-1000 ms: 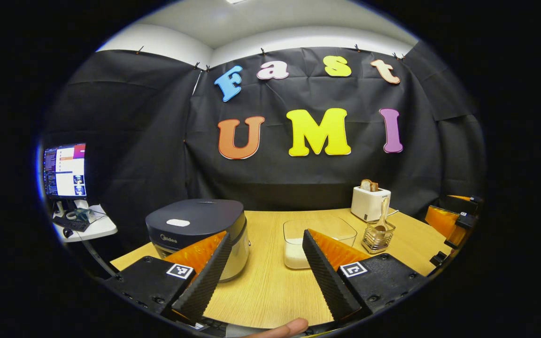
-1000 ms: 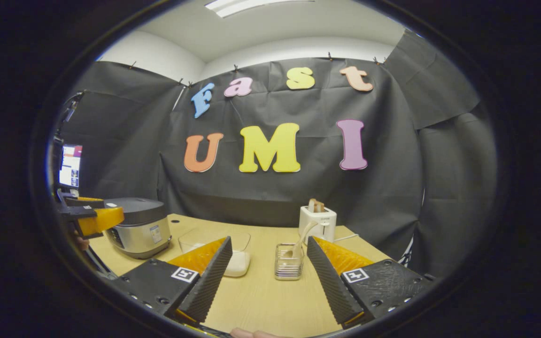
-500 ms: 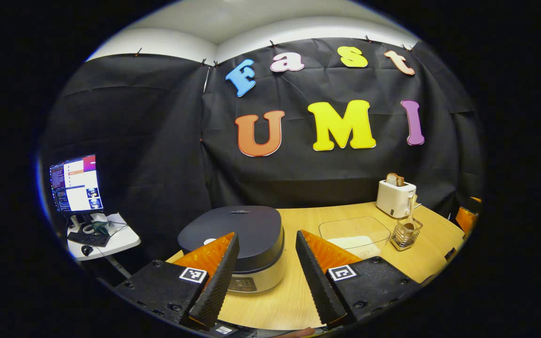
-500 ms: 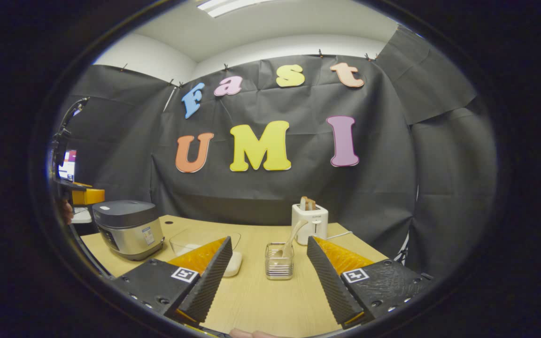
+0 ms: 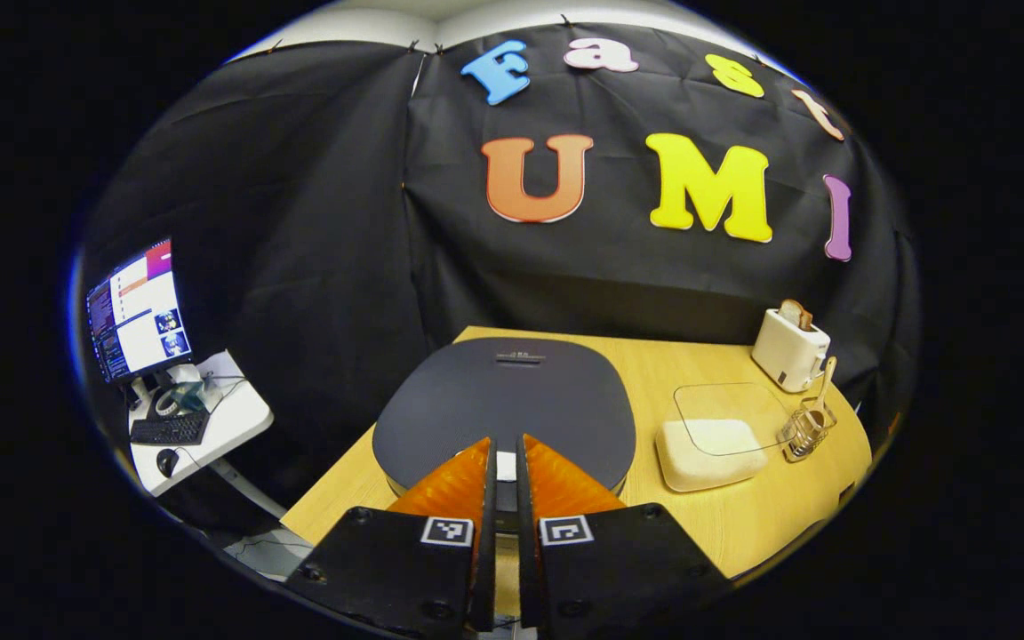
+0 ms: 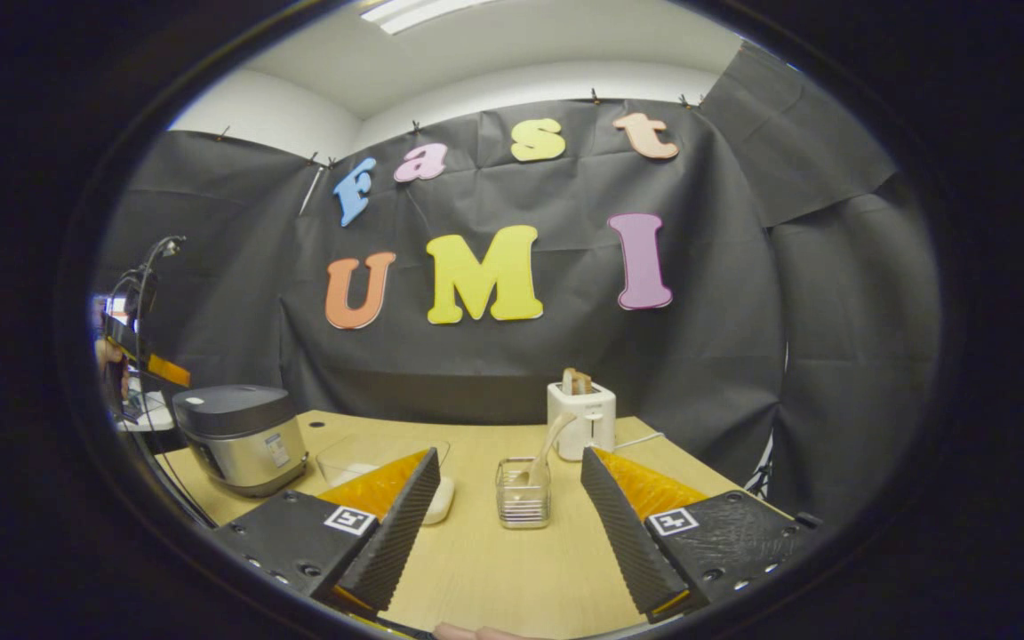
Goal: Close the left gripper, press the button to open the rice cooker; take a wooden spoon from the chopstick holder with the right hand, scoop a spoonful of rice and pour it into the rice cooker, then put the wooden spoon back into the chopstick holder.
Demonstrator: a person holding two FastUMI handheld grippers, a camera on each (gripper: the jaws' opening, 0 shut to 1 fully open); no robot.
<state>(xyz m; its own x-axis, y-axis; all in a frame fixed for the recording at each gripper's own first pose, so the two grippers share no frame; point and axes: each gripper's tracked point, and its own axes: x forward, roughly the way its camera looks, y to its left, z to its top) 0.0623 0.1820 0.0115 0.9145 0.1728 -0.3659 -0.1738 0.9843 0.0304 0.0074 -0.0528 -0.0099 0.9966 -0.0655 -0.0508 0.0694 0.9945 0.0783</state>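
The left gripper [image 5: 505, 455] hangs just above the front edge of the rice cooker [image 5: 512, 404], its two fingers drawn together with only a thin slit between them and nothing held; through that slit a small pale button [image 5: 506, 466] shows on the cooker's lid; whether the tips touch it yet cannot be told. The lid lies flat and closed, so the first step looks half done: the closing of the claw is made, the press and the opening are not.

To the right of the rice cooker on the wooden table [image 5: 654, 364] sits the clear rice container [image 5: 715, 436] with white rice in its bottom; beyond that, farther right of the cooker, stands the wire chopstick holder [image 5: 803, 430] with the wooden spoon [image 5: 822, 386] upright in it, and behind it a white toaster [image 5: 789, 347].

The right gripper [image 6: 506, 516] waits well to the right of the rice cooker, fingers spread wide and empty, aimed at the chopstick holder, which stands between them farther off; the spoon leans in the holder, untouched.

Left to do, by my reading: press the button, lift out the spoon, scoop, pour into the cooker, return the spoon.
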